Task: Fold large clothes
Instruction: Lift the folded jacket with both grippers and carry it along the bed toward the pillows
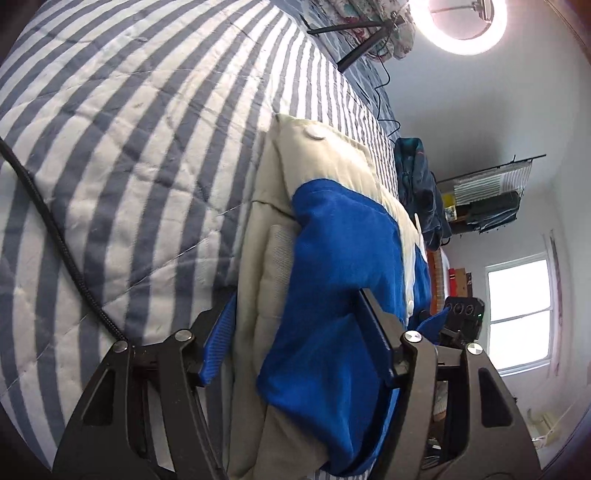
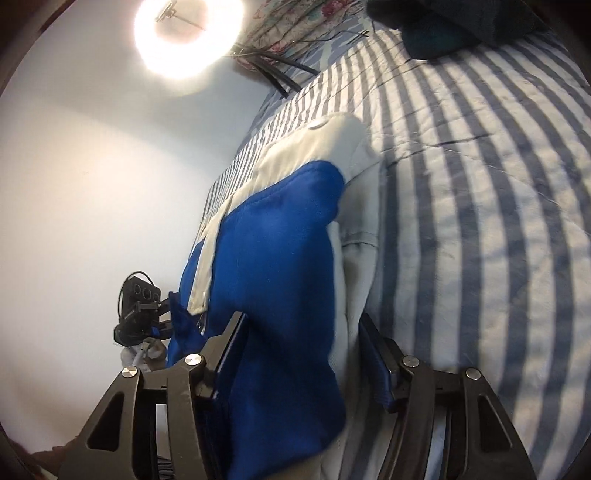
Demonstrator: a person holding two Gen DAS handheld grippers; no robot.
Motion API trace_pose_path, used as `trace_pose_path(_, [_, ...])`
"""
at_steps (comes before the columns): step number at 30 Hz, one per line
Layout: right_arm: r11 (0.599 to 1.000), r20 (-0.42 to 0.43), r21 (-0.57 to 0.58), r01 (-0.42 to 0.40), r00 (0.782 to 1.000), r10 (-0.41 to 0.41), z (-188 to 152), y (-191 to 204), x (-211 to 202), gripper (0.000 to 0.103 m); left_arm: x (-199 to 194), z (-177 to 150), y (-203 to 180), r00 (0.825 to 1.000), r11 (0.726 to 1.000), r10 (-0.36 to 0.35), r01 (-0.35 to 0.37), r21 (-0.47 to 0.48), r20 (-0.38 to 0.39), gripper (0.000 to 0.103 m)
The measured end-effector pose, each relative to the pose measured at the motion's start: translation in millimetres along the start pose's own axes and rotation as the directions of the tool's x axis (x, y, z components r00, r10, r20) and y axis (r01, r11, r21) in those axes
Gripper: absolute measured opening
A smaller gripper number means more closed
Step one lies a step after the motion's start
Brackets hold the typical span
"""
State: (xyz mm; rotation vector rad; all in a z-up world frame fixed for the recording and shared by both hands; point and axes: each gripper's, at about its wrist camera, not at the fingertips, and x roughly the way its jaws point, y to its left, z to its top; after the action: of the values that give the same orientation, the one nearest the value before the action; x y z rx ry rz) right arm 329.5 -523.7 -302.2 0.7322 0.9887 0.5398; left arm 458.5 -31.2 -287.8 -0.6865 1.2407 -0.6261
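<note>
Now, notes as seen:
Garment: blue-and-cream jacket (image 1: 332, 258), bunched thick and lifted at its near end, far end lying on striped quilt (image 1: 129, 166); probably carried that way so the near part can come over the far part.
Left gripper (image 1: 295, 343): jaws about halfway apart, a thick wad of blue and cream cloth filling the gap; pads look pressed on the bundle, holding one side of the lifted edge.
Right gripper (image 2: 299, 350): same stance, clamped on the jacket's other side; the bulk of cloth explains the wide gap.
Pairing: both grips level with each other on one edge, likely to keep the fold straight.
Snap (image 1: 315, 132): on cream panel at far end, facing up.
Other clothes (image 2: 443, 33): dark heap at quilt's far corner, well apart.
Ring light (image 2: 188, 37): beyond the bed.
</note>
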Motion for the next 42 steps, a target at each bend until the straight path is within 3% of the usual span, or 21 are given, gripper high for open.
trace_pose_path(4, [1.0, 0.004, 0.013, -0.006, 1.0, 0.006, 4, 3, 7, 0.063, 9, 2, -13, 0.999, 0.999, 0.042, -0.042, 0.031, 0.011, 0.059])
trace_pose_path(8, [1.0, -0.002, -0.005, 0.024, 1.0, -0.024, 0, 8, 5, 0.049, 11, -1, -30, 0.994, 0.991, 0.1, -0.103, 0.091, 0.04, 0.049])
trace_pose_path(13, [0.993, 0.007, -0.075, 0.093, 0.996, -0.093, 0, 27, 4, 0.036, 13, -9, -62, 0.973, 0.955, 0.204, -0.221, 0.199, 0.105, 0.037])
trace_pose_path(22, [0.938, 0.056, -0.233, 0.256, 0.967, -0.25, -2, 84, 0, 0.026, 8, -26, -97, 0.945, 0.903, 0.268, -0.314, 0.294, 0.187, 0.026])
trace_pose_path(33, [0.842, 0.086, -0.4, 0.362, 0.93, -0.358, -23, 135, -19, 0.024, -3, -60, -146, 0.925, 0.83, 0.276, -0.367, 0.42, 0.263, 0.023])
trace_pose_path(42, [0.797, 0.157, -0.431, 0.424, 0.904, -0.397, -35, 144, -61, 0.023, 2, -98, -196, 0.932, 0.774, 0.225, -0.347, 0.529, 0.283, 0.022])
